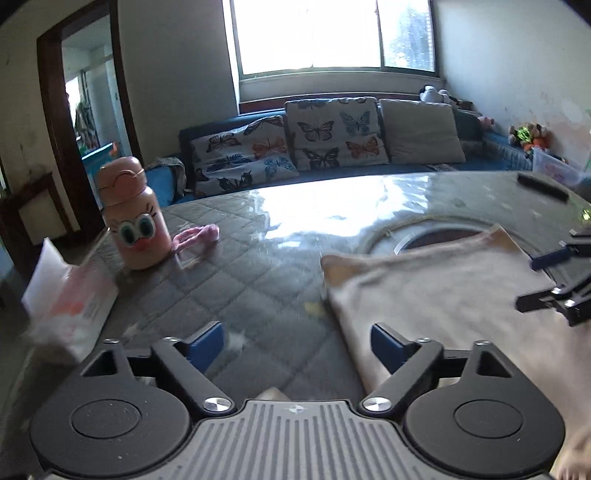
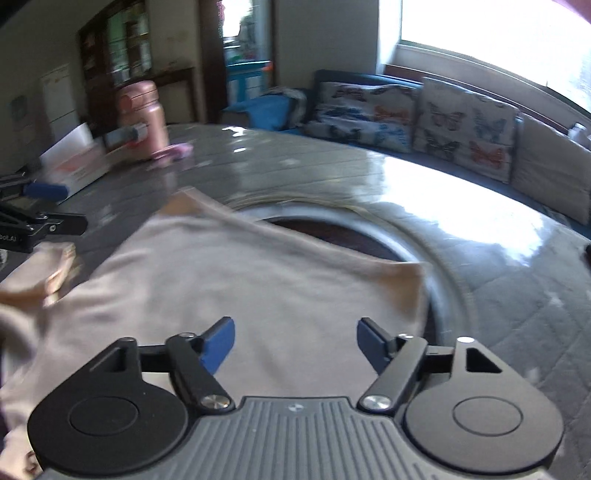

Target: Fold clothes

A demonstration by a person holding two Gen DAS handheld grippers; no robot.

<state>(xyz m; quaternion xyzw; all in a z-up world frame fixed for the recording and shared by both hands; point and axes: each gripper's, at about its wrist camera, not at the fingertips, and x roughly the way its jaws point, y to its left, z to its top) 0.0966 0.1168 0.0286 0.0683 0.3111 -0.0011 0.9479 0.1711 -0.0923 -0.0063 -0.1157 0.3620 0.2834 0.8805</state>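
Left gripper (image 1: 297, 345): spread wide, blue pads far apart, nothing pinched. Left pad over bare quilted table (image 1: 229, 266); right pad over the near left edge of the cloth (image 1: 436, 291), contact not clear. Seen from the right wrist at 9 o'clock (image 2: 48, 206), jaws likewise apart and empty.

Right gripper (image 2: 295, 347): also spread wide, holding nothing. Both pads above the cloth (image 2: 240, 280), which fills the gap between them; touching or hovering, cannot tell. From the left wrist, at 3 o'clock (image 1: 543, 280), fingers parted over the cloth's right edge.

Cloth: beige, lying flat on the table, far edge draped over a round recess (image 1: 436, 236) in the tabletop. Far corners at 11 and 2 o'clock in the right wrist view, a bunched, blurred part at 9 o'clock.

Pink bottle (image 1: 133, 214) with cartoon eyes upright at 10 o'clock in the left view, well apart from the cloth. Pink band (image 1: 197, 236) just beside the bottle, to its right. White packet (image 1: 70, 295) at 9 o'clock on the table's edge. Dark bar (image 1: 541, 186) at 2 o'clock, far side of the table. Butterfly cushions (image 1: 328, 133) on a blue sofa beyond the table, at 12 o'clock, under a bright window (image 1: 332, 33).
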